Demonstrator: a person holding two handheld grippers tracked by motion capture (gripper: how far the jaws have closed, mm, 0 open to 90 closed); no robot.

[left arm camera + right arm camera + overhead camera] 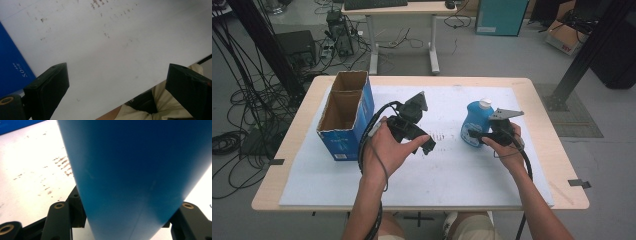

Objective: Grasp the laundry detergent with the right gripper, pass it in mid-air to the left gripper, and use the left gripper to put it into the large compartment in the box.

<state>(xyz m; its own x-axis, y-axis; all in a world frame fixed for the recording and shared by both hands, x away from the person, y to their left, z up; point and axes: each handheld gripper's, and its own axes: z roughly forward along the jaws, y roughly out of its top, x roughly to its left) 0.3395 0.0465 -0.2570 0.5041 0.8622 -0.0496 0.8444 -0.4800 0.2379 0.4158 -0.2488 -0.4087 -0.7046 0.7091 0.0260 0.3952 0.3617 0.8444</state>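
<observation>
A blue bottle (475, 125) with a white cap stands upright on the white board (452, 175), right of centre. My right gripper (477, 136) is shut on its lower body from the near side. In the right gripper view the bottle's blue wall (135, 170) sits pinched between the black fingers (75, 211). My left gripper (428, 146) is held above the board's middle, tilted down toward the near edge. Its fingers (47, 85) stand wide apart, and between them I see bare board.
An open blue cardboard box (344, 115) stands at the board's left, and its side shows in the left gripper view (10, 67). The wooden table (557, 165) rims the board. Behind it are a desk (402, 30), floor cables (242, 115) and a black post (582, 55).
</observation>
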